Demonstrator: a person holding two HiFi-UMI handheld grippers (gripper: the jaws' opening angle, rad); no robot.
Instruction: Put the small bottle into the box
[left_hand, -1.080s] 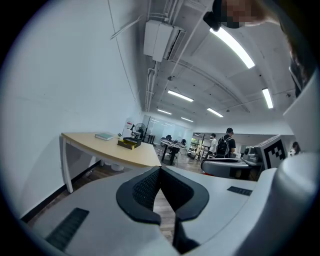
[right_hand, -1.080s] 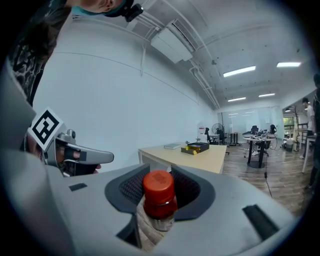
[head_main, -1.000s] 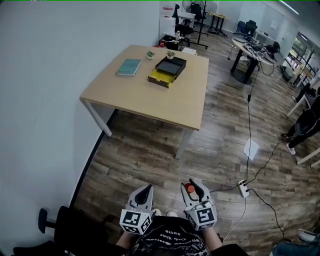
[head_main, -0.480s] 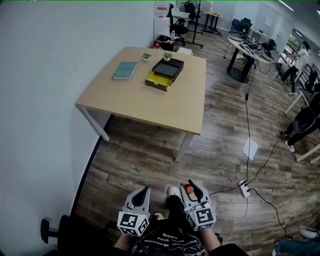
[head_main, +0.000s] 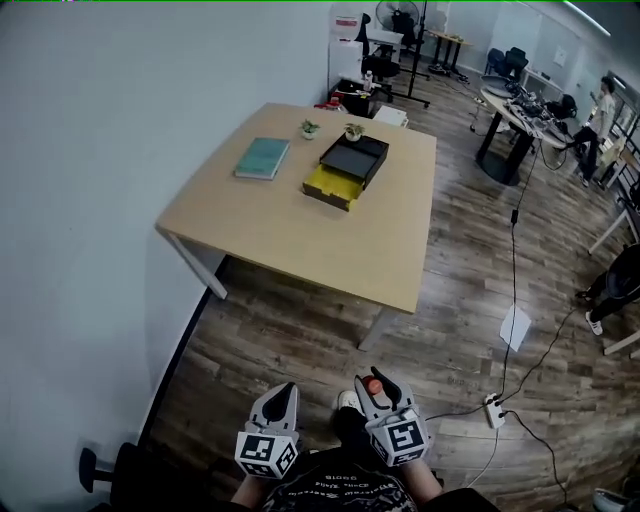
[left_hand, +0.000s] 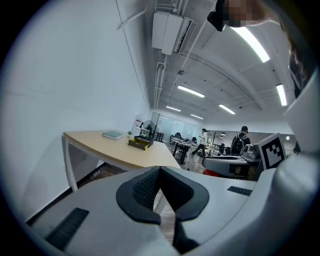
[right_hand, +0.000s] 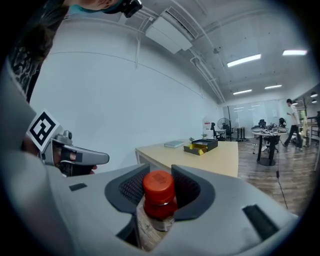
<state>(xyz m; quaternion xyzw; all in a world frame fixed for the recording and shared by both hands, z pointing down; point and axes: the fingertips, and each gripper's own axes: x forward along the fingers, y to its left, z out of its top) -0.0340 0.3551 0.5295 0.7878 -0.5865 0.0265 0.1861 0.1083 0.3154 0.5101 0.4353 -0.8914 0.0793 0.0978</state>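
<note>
Since half a second back your view has dropped and swung, so the table (head_main: 290, 235) sits lower and a little nearer in the head view, and both grippers ride slightly lower in frame. You look to be mid-approach, with open wooden floor between you and the table.

Your right gripper (head_main: 376, 384) is clenched on the small bottle (right_hand: 159, 196). Both ribbed pads press its neck just under the orange-red cap, and the body hangs below the jaws. Holding it upright by the neck keeps the base free, which should let you lower it straight in. That is a judgement, not something shown.

Your left gripper (left_hand: 160, 172) has its jaws closed together with nothing between them. It is carried beside the right one, close to your body, and seems simply parked.

On the far part of the table lies the box (head_main: 347, 166), black with a yellow section drawn out toward you. That open face is probably your target. A teal book (head_main: 262, 158) lies just left of it, and two small potted plants (head_main: 309, 129) stand behind. Approach from the front edge so you clear all three.
</note>
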